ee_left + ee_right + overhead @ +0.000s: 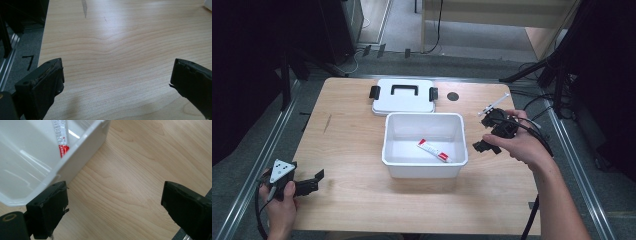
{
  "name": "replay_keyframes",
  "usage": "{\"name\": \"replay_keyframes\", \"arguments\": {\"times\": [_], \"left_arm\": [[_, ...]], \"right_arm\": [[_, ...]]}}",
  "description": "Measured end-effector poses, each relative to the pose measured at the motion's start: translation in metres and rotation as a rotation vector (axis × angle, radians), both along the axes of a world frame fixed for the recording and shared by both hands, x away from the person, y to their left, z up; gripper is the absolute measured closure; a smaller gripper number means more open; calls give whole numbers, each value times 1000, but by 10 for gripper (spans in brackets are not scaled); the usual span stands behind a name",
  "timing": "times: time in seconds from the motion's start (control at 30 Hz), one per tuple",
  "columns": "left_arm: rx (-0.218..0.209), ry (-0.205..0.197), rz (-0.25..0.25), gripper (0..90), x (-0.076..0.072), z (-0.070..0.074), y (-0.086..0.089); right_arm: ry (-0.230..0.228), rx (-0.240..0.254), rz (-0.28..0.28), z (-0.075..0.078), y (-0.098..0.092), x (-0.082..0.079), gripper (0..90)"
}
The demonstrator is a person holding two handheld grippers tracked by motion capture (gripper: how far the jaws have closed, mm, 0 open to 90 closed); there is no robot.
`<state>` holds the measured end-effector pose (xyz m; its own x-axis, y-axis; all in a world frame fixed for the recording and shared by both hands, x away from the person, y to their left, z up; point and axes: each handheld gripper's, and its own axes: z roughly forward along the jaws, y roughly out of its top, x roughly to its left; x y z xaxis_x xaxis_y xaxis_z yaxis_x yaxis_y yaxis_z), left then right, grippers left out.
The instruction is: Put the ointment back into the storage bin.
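A white plastic bin [424, 160] stands mid-table, and a red and white tube [434, 150] lies flat on its floor. Its white lid [403, 102], with a black handle and black side clips, lies flat on the table just behind the bin. My right gripper [483, 145] hovers just right of the bin, open and holding nothing; in the right gripper view the bin's wall [82, 142] and the tube [60, 135] appear beyond its left jaw. My left gripper [314, 181] rests near the table's front left corner, open over bare wood [117, 62].
A small dark round hole [453, 96] sits in the tabletop right of the lid. Metal rails run along both table sides, with tripod legs and cables at the right [557, 95]. Bare wood lies left of the bin.
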<state>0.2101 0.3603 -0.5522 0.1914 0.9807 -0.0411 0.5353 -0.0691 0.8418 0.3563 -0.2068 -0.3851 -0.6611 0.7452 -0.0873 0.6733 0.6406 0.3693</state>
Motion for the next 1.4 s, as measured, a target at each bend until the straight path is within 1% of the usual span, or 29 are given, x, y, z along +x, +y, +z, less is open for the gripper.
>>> {"name": "replay_keyframes", "arguments": {"times": [0.03, 0.07, 0.23, 0.27, 0.3, 0.33, 0.4, 0.43, 0.47, 0.53, 0.57, 0.63, 0.67, 0.7, 0.73, 0.77, 0.8, 0.83, 0.87, 0.9, 0.97, 1.0, 1.03, 1.07, 1.1, 1.13, 1.17, 1.23, 1.4], "left_arm": [[0, 0, 0, 0, 0, 0, 0], [1, -1, 1, 0, 0, 0, 0], [3, -1, 0, 0, 0, 0, 0], [3, -1, 0, 0, 0, 0, 0], [3, -2, 1, 0, 0, 0, 0], [2, -1, 0, 0, 0, 0, 0], [0, -2, 2, 0, 0, 0, 0], [0, -2, 2, 0, 0, 0, 0], [0, -2, 3, 0, 0, 0, 0], [0, -2, 3, 0, 0, 0, 0], [-1, -3, 4, 0, 0, 0, 1], [-4, -3, 4, 0, 0, 0, 1], [-5, -4, 4, 0, -1, 0, 1], [-7, -7, 4, 0, -1, 0, 1], [-10, -6, 5, 0, -1, 0, 2], [-15, -9, 9, 0, -1, 0, 2], [-22, -17, 10, 0, -1, 0, 2], [-22, -17, 10, 0, -1, 0, 2], [-23, -18, 11, 0, -2, 0, 3], [-25, -19, 9, 0, -2, 0, 3], [-40, -34, 11, 0, -3, 0, 4], [-40, -34, 11, 0, -3, 0, 4], [-45, -40, 12, 0, -3, 0, 5], [-54, -51, 10, 0, -4, 0, 6], [-54, -51, 10, 0, -4, 0, 6], [-57, -54, 9, 0, -4, 0, 6], [-63, -58, 6, 0, -5, 0, 6], [-68, -65, 1, 0, -5, 1, 7], [-69, -70, -2, 0, -6, 1, 7]], "right_arm": [[0, 0, 0, 0, 0, 0, 72], [-13, 15, -14, -5, -7, -2, 72], [-46, 63, -53, -19, -19, -7, 74], [-46, 63, -53, -19, -19, -7, 74], [-51, 77, -62, -22, -21, -8, 74], [-63, 99, -78, -30, -27, -10, 75], [-81, 110, -102, -36, -31, -13, 74], [-81, 110, -102, -36, -31, -13, 74], [-113, 133, -118, -43, -36, -16, 74], [-122, 144, -126, -44, -38, -17, 74], [-150, 168, -129, -48, -42, -21, 74], [-172, 186, -142, -52, -46, -24, 74], [-172, 186, -142, -52, -46, -24, 74], [-183, 191, -147, -54, -49, -26, 74], [-198, 211, -161, -58, -53, -29, 74], [-198, 211, -161, -58, -53, -29, 74], [-213, 234, -166, -64, -58, -33, 74], [-213, 234, -166, -64, -58, -33, 74], [-228, 242, -176, -70, -62, -36, 74], [-228, 242, -176, -70, -62, -36, 74], [-248, 254, -193, -80, -66, -42, 74], [-248, 254, -193, -80, -66, -42, 74], [-258, 258, -200, -89, -70, -46, 74], [-263, 260, -205, -92, -72, -48, 74], [-263, 260, -205, -92, -72, -48, 74], [-270, 264, -207, -96, -74, -51, 74], [-286, 276, -209, -104, -80, -56, 74], [-297, 289, -215, -109, -84, -61, 74], [-329, 327, -253, -121, -96, -71, 75]]}}
